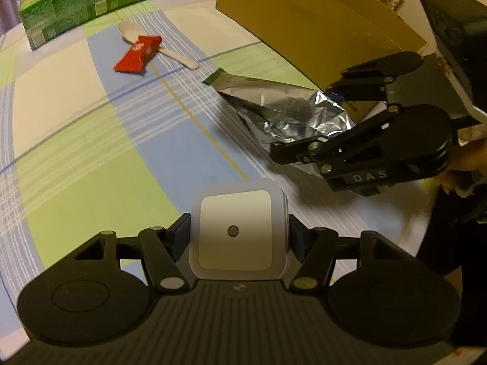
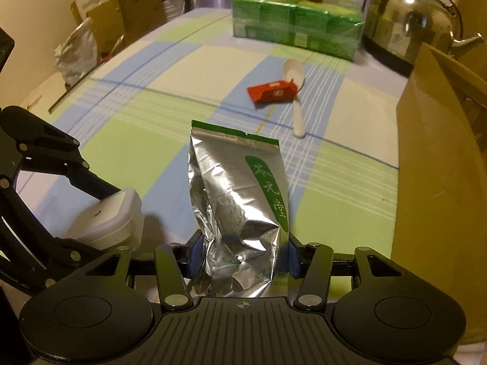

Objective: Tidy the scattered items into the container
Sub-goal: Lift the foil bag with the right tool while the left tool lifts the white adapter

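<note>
Checked tablecloth [image 2: 146, 115], left gripper [image 1: 239, 234] clamping white box [image 1: 236, 231], right gripper [image 2: 242, 254] clamping foil pouch [image 2: 237, 200]

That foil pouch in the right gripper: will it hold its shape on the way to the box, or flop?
The foil pouch looks crinkled and partly empty, so probably light and crushable. Clamped low by the right gripper, its tall top may sag. The shiny film might slip.

Dim warm light, fisheye-bent edges, slight blur

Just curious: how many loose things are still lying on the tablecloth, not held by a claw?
2: a red packet lying on a white plastic spoon, mid-table near the green boxes. Others may lie out of view.
</note>
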`<move>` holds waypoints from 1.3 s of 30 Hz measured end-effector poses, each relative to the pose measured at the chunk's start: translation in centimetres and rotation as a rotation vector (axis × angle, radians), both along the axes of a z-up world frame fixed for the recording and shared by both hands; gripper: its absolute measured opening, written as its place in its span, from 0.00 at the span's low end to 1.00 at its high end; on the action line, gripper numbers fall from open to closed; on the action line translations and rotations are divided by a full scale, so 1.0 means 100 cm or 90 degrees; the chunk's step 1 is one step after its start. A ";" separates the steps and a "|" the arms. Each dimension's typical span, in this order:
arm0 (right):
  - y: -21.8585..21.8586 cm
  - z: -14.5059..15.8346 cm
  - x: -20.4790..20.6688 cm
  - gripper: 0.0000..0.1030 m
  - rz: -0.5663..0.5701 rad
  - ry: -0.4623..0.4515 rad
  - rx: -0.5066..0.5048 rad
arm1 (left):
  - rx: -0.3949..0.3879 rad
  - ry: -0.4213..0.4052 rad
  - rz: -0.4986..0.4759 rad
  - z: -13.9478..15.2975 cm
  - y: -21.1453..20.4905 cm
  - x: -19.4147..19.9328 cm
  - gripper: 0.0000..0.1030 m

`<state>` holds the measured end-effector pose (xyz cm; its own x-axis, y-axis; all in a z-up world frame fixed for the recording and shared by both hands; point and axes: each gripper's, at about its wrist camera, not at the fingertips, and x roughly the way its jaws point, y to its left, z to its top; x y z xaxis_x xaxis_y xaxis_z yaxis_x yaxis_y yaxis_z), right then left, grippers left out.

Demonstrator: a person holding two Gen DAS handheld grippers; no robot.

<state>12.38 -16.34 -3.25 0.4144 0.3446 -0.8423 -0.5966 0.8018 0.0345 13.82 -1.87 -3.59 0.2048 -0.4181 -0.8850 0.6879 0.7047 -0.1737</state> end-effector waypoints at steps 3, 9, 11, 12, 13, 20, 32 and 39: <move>-0.005 0.004 0.002 0.48 -0.012 -0.007 0.009 | 0.008 -0.012 0.011 0.002 -0.003 0.004 0.59; -0.013 0.011 0.007 0.48 -0.034 -0.014 0.029 | 0.019 -0.036 0.048 0.006 -0.004 0.012 0.59; -0.014 0.012 0.008 0.48 -0.035 -0.014 0.033 | 0.018 -0.040 0.053 0.007 -0.005 0.013 0.59; -0.014 0.013 0.007 0.48 -0.034 -0.014 0.034 | 0.019 -0.041 0.054 0.007 -0.006 0.014 0.59; -0.014 0.013 0.008 0.48 -0.034 -0.014 0.035 | 0.020 -0.041 0.055 0.007 -0.006 0.014 0.59; -0.014 0.014 0.008 0.48 -0.039 -0.014 0.041 | 0.023 -0.049 0.065 0.009 -0.009 0.014 0.59; -0.019 0.023 0.009 0.48 -0.059 -0.038 0.050 | 0.024 -0.076 0.091 0.023 -0.012 0.012 0.59; -0.021 0.048 0.006 0.48 -0.070 -0.091 0.080 | 0.003 -0.105 0.123 0.046 -0.012 0.016 0.59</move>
